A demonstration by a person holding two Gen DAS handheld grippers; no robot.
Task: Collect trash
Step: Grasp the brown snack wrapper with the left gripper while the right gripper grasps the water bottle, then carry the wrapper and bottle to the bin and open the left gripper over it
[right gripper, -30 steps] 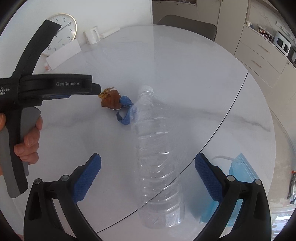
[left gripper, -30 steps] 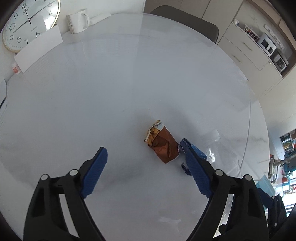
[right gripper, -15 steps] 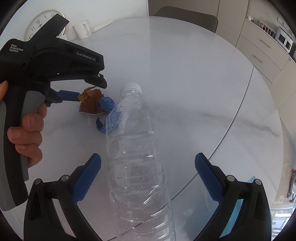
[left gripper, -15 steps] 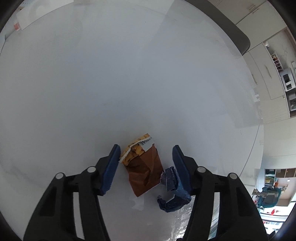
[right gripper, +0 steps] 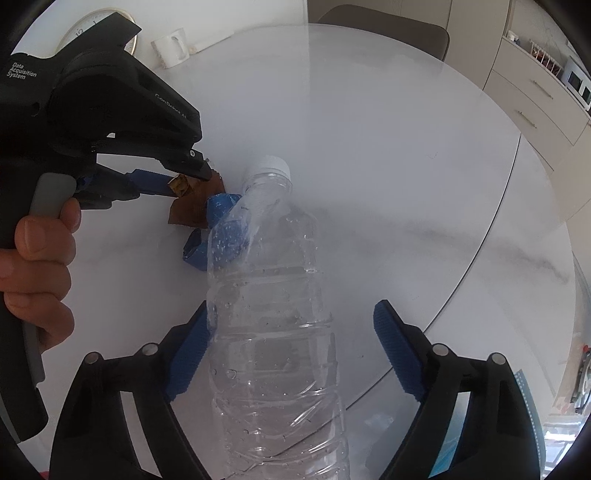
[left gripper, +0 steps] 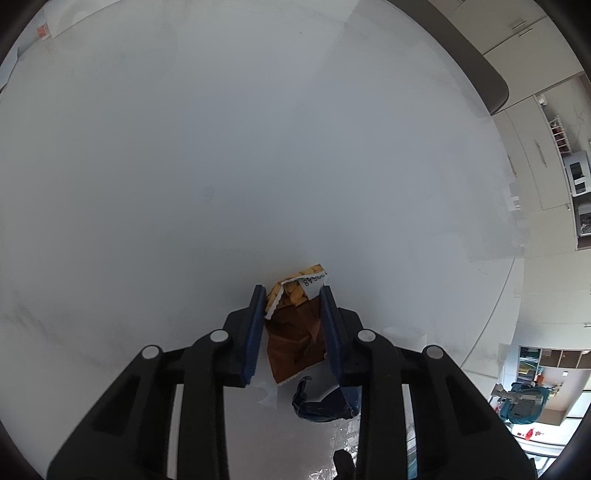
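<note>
your left gripper (left gripper: 293,325) clamps the brown wrapper (left gripper: 295,332), while your right gripper (right gripper: 291,350) gapes wide around the bottle (right gripper: 273,314).

White round table (right gripper: 369,147), mug (right gripper: 170,47), wall clock (right gripper: 79,31), chair (right gripper: 384,24), drawer cabinets (right gripper: 532,96)

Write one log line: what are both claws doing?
left claw: shut on brown snack wrapper | right claw: open around clear bottle | blue wrapper: on table
</note>
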